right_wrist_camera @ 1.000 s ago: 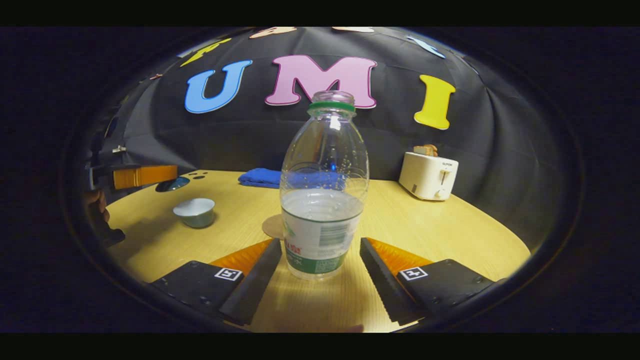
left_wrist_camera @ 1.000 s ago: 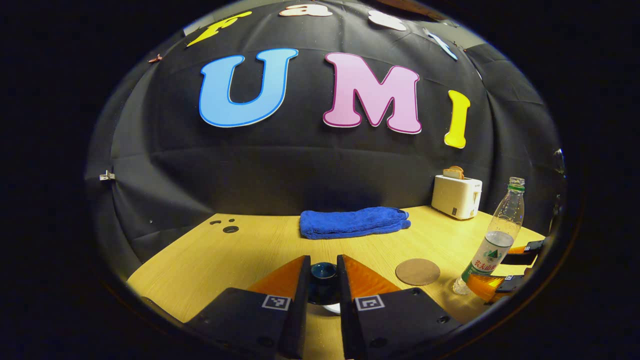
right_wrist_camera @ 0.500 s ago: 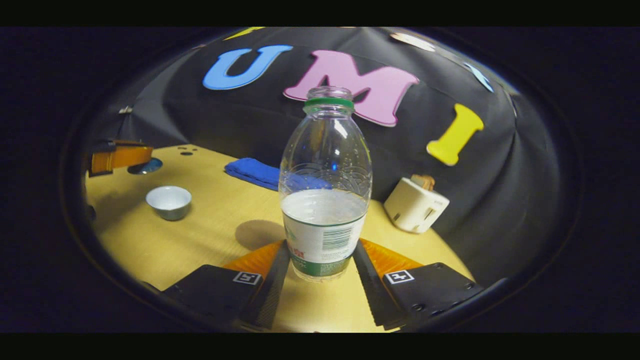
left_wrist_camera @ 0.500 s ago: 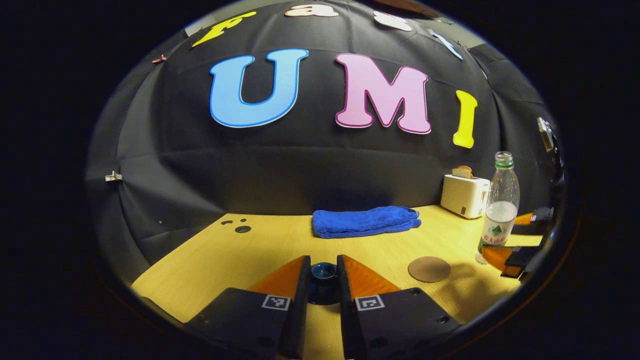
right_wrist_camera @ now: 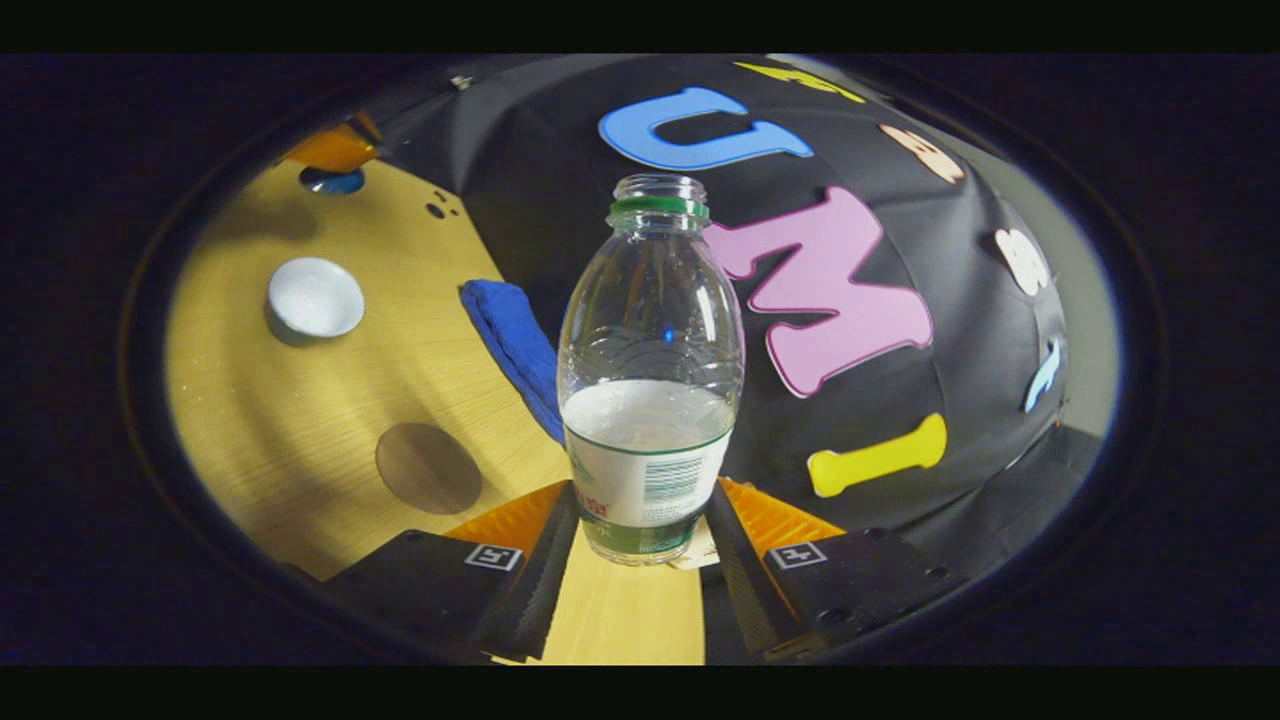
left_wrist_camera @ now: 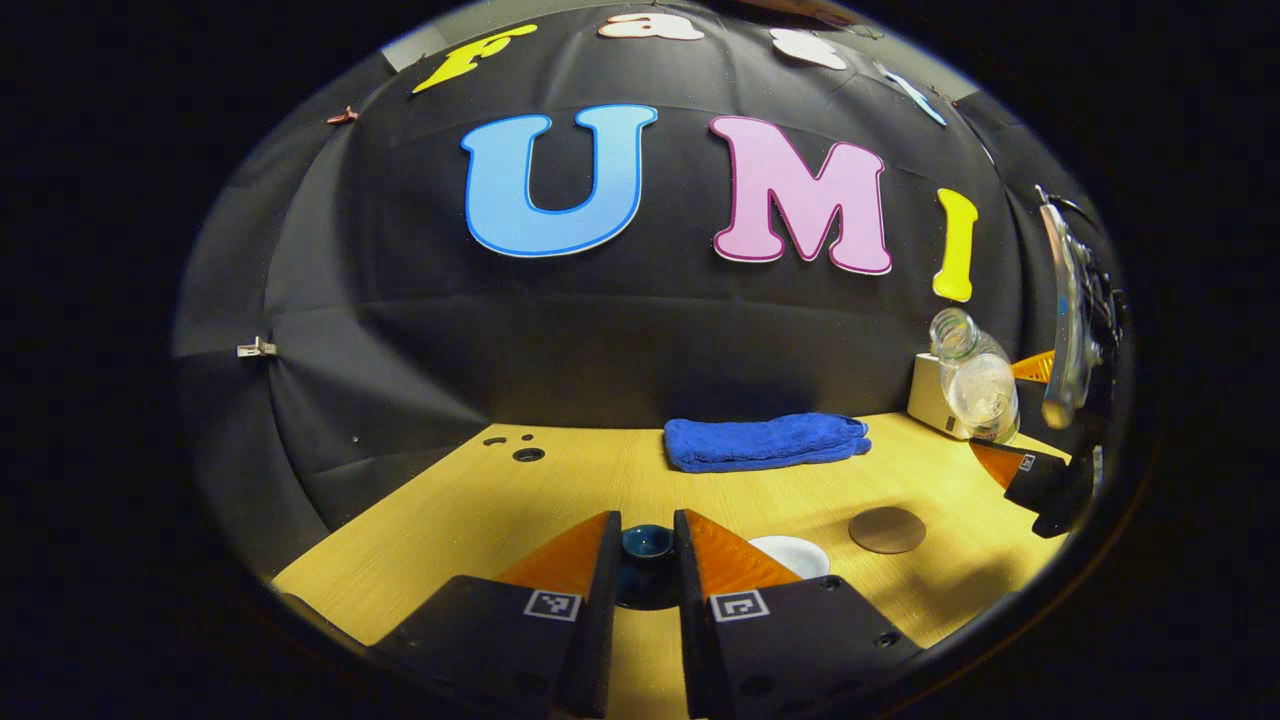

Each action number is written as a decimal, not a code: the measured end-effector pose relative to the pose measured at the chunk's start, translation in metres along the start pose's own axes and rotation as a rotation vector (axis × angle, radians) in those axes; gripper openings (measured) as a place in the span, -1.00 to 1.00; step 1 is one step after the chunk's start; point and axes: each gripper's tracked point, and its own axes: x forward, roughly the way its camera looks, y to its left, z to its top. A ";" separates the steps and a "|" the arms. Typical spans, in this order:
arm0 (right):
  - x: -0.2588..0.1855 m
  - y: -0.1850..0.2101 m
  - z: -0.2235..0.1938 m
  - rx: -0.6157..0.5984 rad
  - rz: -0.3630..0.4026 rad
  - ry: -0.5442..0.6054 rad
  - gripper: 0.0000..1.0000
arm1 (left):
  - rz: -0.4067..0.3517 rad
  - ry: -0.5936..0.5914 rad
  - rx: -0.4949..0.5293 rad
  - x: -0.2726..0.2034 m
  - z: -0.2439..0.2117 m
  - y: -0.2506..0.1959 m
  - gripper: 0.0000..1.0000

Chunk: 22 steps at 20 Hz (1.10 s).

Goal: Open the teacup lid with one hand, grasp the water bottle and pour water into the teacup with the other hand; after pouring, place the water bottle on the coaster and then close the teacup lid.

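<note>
Lid [left_wrist_camera: 646, 545] sat clamped in left gripper [left_wrist_camera: 646, 570]; right gripper [right_wrist_camera: 640, 540] tipped gripped bottle [right_wrist_camera: 650, 400] toward uncovered teacup [right_wrist_camera: 315, 297]; pouring, coaster [right_wrist_camera: 428, 467], closing remained.

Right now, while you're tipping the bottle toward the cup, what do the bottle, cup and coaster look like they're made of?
water bottle: clear thin plastic, glossy; you see the wall through it, and it carries a printed label.
teacup: looks like glazed ceramic, pale and smooth with a soft sheen.
coaster: flat, matte brown disc, possibly cork or fibreboard; I cannot tell which.
</note>
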 end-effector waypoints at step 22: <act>0.021 0.018 0.019 -0.527 -0.016 -0.145 0.48 | 0.054 0.034 -0.074 -0.016 -0.024 0.035 -0.35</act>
